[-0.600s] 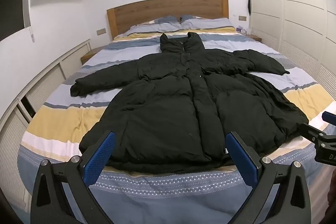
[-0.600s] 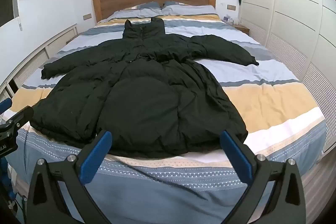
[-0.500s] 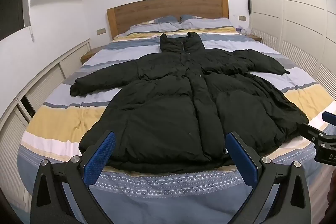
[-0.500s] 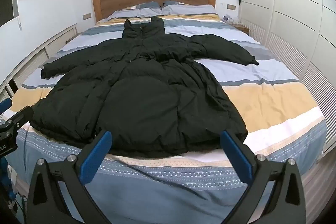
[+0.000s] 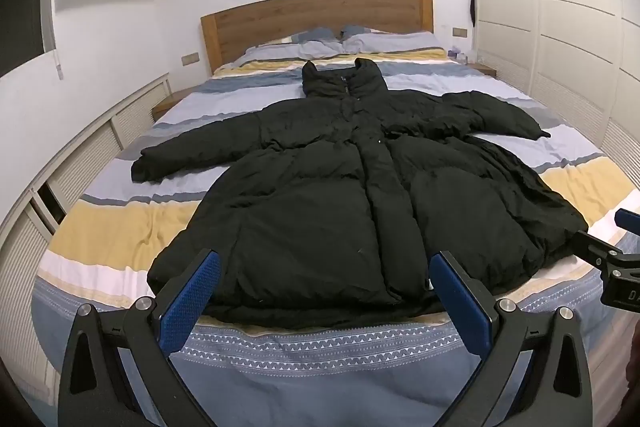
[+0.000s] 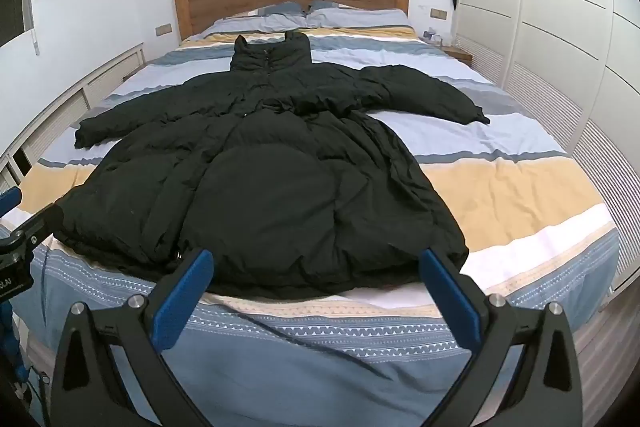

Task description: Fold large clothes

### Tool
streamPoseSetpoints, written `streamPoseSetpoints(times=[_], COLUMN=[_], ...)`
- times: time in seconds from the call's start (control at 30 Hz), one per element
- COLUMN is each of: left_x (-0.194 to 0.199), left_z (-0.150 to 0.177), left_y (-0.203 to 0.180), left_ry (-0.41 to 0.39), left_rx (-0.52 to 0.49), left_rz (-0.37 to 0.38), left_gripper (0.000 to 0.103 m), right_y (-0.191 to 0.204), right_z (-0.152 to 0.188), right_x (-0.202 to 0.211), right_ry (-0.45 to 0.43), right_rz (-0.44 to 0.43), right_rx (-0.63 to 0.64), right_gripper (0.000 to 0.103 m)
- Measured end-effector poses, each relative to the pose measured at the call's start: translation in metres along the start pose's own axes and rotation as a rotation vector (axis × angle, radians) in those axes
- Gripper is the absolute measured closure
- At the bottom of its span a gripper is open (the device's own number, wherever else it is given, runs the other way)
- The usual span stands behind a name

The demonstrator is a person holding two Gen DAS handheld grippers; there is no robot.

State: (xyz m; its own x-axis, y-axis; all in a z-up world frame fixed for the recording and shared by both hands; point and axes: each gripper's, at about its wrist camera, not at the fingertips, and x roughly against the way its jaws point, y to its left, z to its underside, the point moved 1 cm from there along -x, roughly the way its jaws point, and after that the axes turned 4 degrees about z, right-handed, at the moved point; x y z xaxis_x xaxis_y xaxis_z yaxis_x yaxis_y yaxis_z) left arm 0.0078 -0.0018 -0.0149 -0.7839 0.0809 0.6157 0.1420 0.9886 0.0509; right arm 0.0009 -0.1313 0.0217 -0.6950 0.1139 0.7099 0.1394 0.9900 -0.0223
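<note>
A long black puffer coat (image 5: 340, 195) (image 6: 264, 187) lies flat and front up on the striped bed (image 5: 120, 235) (image 6: 500, 199), collar toward the headboard, both sleeves spread out to the sides. My left gripper (image 5: 324, 267) hovers open in front of the coat's hem, nothing between its blue pads. My right gripper (image 6: 312, 263) is also open, held before the hem's right part, and empty. Each gripper's tip shows at the edge of the other's view: the right one (image 5: 616, 247), the left one (image 6: 20, 223).
A wooden headboard (image 5: 316, 15) and two pillows (image 5: 384, 39) are at the far end. White wardrobe doors (image 5: 560, 27) line the right side, low slatted cabinets (image 5: 80, 163) the left. A bedside table (image 6: 460, 53) stands at the far right.
</note>
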Motion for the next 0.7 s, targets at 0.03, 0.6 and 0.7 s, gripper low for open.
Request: streamPoseSetpoints(times=[0.03, 0.6, 0.7], left_x=[0.0007, 0.0022, 0.0026], left_z=[-0.0007, -0.0009, -0.0015], left_y=[0.001, 0.0005, 0.0016], left_ry=[0.0, 0.006, 0.0], left_rx=[0.0, -0.003, 0.001], left_rz=[0.001, -0.051, -0.062], left_gripper=[0.001, 0.001, 0.001], right_y=[-0.0005, -0.0017, -0.0028], right_z=[0.0006, 0.0014, 0.0026], right_x=[0.0005, 0.0002, 0.0001], right_ry=[0.0, 0.0, 0.0], right_rz=[0.0, 0.003, 0.003], right_rx=[0.0, 0.004, 0.004], right_gripper=[0.0, 0.0, 0.0])
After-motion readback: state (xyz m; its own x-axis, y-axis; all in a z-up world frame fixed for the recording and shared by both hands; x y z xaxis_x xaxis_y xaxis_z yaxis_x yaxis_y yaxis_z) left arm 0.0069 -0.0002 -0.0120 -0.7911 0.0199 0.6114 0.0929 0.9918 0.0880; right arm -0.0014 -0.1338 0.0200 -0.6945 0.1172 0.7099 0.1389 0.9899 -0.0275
